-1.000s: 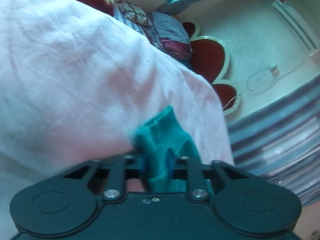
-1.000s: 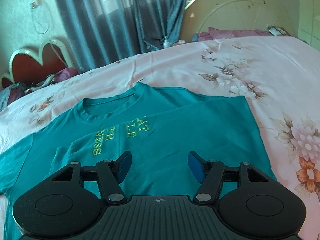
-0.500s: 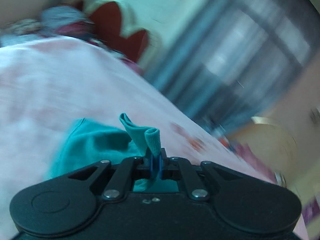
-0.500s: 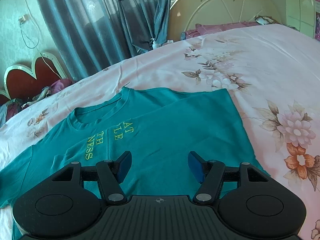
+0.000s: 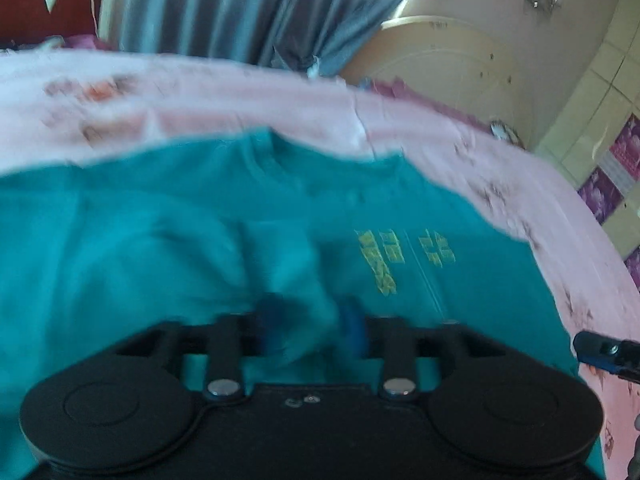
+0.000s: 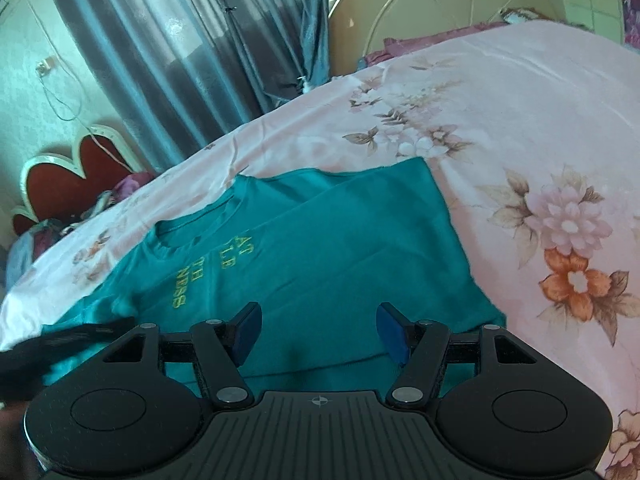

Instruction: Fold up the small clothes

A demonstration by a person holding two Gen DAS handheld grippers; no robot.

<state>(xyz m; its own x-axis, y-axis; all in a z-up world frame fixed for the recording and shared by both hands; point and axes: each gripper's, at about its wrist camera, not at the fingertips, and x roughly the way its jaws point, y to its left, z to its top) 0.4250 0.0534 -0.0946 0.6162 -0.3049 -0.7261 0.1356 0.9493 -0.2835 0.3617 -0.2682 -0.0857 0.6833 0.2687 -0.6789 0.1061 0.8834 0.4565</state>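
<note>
A teal T-shirt [image 6: 340,256] with yellow lettering lies on the pink floral bedsheet [image 6: 520,128], its right side folded in. It also shows in the left wrist view [image 5: 160,240]. My left gripper [image 5: 312,328] holds a bunched fold of the shirt's left sleeve between its blue pads, low over the shirt; the view is blurred and the jaws stand somewhat apart. My right gripper [image 6: 320,332] is open and empty, hovering over the shirt's lower hem. The left gripper shows as a dark blur at the left edge of the right wrist view [image 6: 60,340].
Blue-grey curtains [image 6: 180,60] hang behind the bed. A cream round headboard [image 6: 440,8] stands at the back right. A red heart-shaped headboard [image 6: 68,176] with piled clothes stands at the left.
My left gripper has swung from the bed's left side over the shirt, carrying the sleeve inward; its jaws look wider apart than half a second ago. My right gripper has drifted back slightly, staying open.
</note>
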